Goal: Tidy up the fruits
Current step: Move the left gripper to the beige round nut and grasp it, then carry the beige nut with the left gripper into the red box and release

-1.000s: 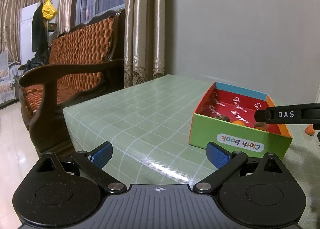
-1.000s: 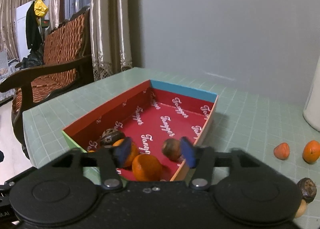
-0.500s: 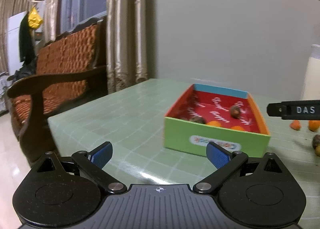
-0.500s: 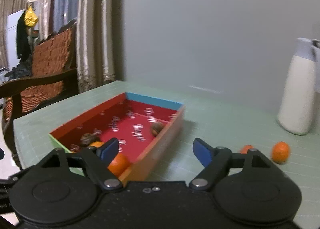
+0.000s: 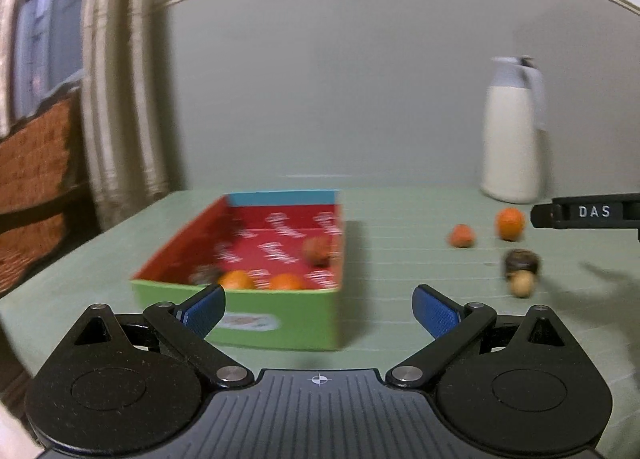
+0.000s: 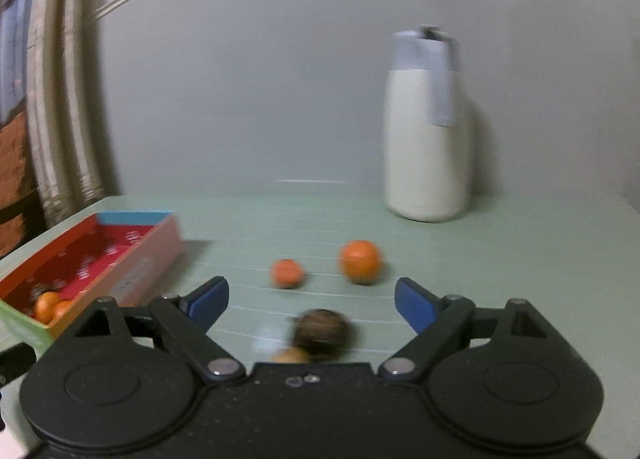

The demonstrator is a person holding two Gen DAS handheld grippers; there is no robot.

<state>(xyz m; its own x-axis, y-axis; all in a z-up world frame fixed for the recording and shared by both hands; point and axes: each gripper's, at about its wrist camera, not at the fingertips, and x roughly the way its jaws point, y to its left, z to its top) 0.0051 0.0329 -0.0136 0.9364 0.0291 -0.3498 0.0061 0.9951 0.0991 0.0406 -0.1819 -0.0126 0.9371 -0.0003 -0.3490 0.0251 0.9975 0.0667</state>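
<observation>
your left gripper (image 5: 319, 309) is spread wide with nothing between its blue pads (image 5: 202, 309), and it hangs just in front of the box (image 5: 240, 309), facing its green near wall. your right gripper (image 6: 311, 303) is also released, its pads (image 6: 414, 305) far apart and empty; it sits to the right of the box, over the loose fruit.

take the box as your landmark. inside it, two oranges (image 5: 260, 281) lie side by side against the near wall, a dark fruit (image 5: 204, 279) sits just left of them, and a brown fruit (image 5: 316, 251) rests near the right wall. both views are smeared, so what the darker fruit are is hard to say.

on the table (image 6: 520, 259) right of the box lie four more pieces. a small red-orange fruit (image 6: 287, 273) is the nearest to the box, with an orange (image 6: 359, 261) just beside it on the far side from the box. closer to you, a brown round fruit (image 6: 322, 333) lies between your right gripper's fingers, low in that view, touching a pale tan piece (image 6: 290, 355) right at the gripper's body.

a white jug (image 6: 426, 131) stands upright well beyond the box, back by the wall.
</observation>
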